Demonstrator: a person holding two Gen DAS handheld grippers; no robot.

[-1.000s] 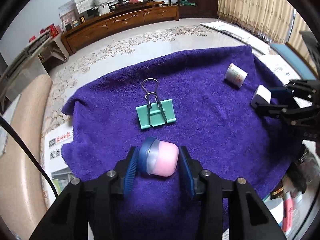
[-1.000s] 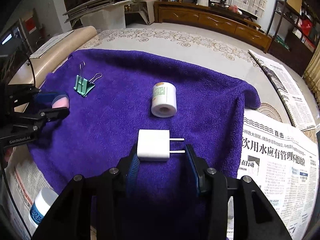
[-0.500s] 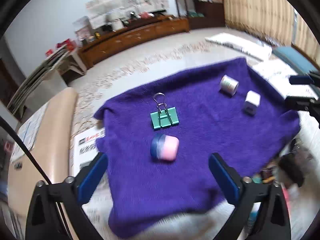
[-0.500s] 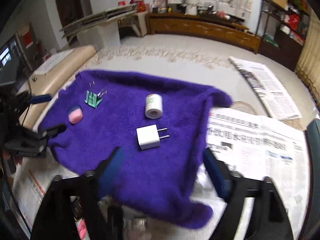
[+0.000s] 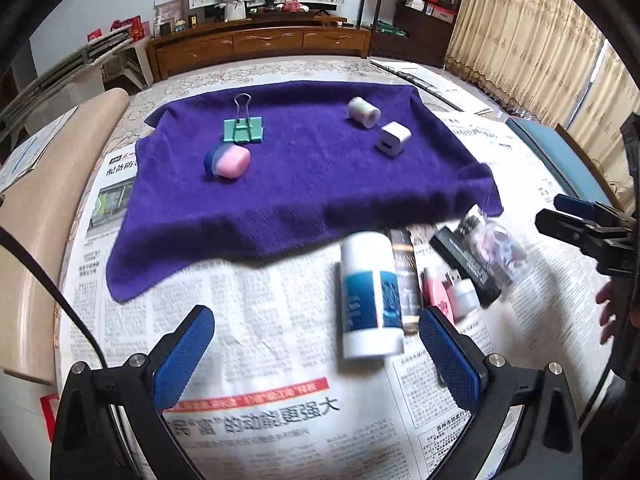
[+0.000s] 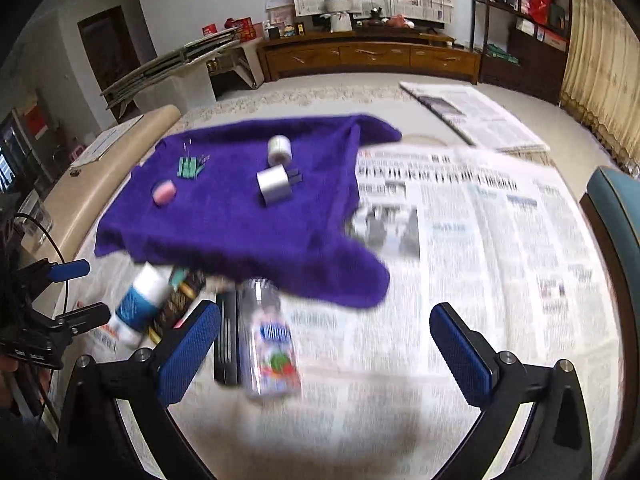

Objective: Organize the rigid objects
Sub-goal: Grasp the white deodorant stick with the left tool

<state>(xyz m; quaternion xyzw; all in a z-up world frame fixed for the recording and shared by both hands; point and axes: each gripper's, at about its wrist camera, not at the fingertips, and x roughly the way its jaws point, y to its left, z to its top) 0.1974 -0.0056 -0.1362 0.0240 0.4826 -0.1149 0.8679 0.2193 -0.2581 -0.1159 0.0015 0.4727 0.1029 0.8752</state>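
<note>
On the purple towel lie four things, left to right in the left wrist view: one pink jar with a blue lid on its side, one green binder clip just behind it, one small white roll, and one white plug adapter just beside the roll. The two pairs sit well apart from each other. The towel rests on newspaper spread over the surface.

Nearer, just off the towel's front edge, is a loose cluster: one white bottle with a blue label lying on its side, one dark brown box touching it, one pink item with a small white piece, too blurred to name, one flat black box, and one clear bottle with coloured contents.

The left tool hovers over the newspaper, spread wide and holding nothing; the white bottle lies between its pads, nearer the right one. The right tool is likewise spread wide and empty, with the clear bottle and black box just inside its left pad. All four towel items lie well beyond both tools.
</note>
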